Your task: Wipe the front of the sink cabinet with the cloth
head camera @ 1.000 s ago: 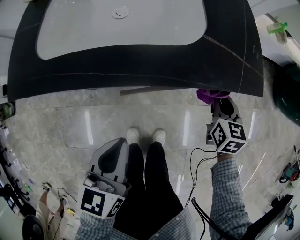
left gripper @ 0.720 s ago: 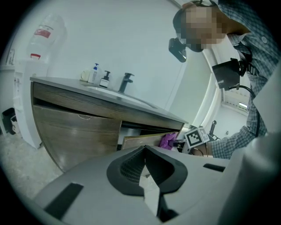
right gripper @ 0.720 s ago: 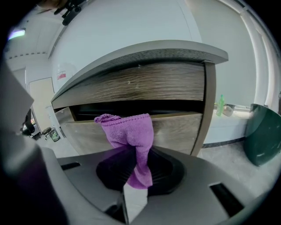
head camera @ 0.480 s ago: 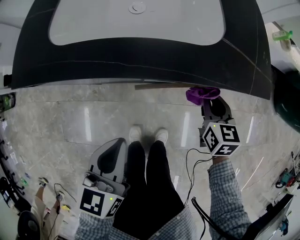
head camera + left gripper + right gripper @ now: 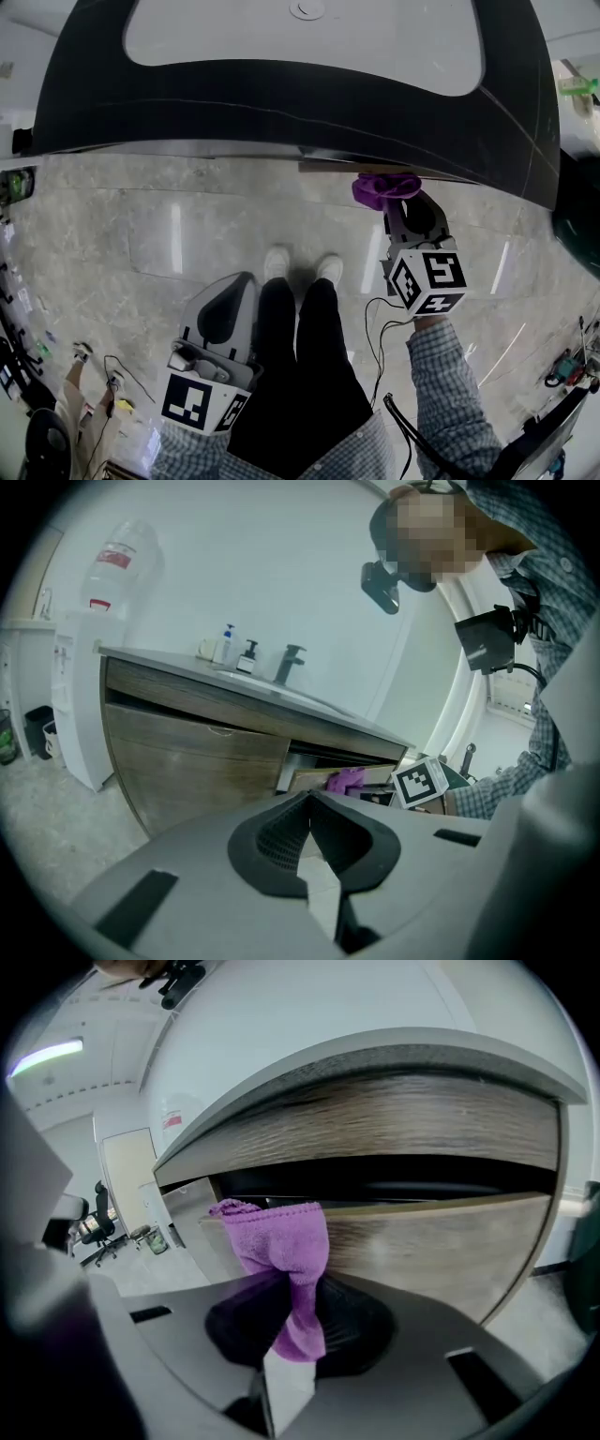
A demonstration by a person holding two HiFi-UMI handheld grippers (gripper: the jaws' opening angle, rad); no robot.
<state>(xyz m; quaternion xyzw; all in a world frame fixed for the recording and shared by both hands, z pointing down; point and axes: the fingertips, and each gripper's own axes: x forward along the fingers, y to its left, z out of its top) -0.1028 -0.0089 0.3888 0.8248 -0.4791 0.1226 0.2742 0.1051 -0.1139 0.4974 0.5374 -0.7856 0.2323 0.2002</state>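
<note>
Two white shoes (image 5: 275, 263) stand on the glossy pale floor (image 5: 141, 234) before the sink cabinet (image 5: 187, 752)

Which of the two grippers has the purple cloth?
The right gripper: its jaws are shut on the purple cloth, up by the cabinet front. The left gripper is shut on nothing, low beside the person's leg.
</note>
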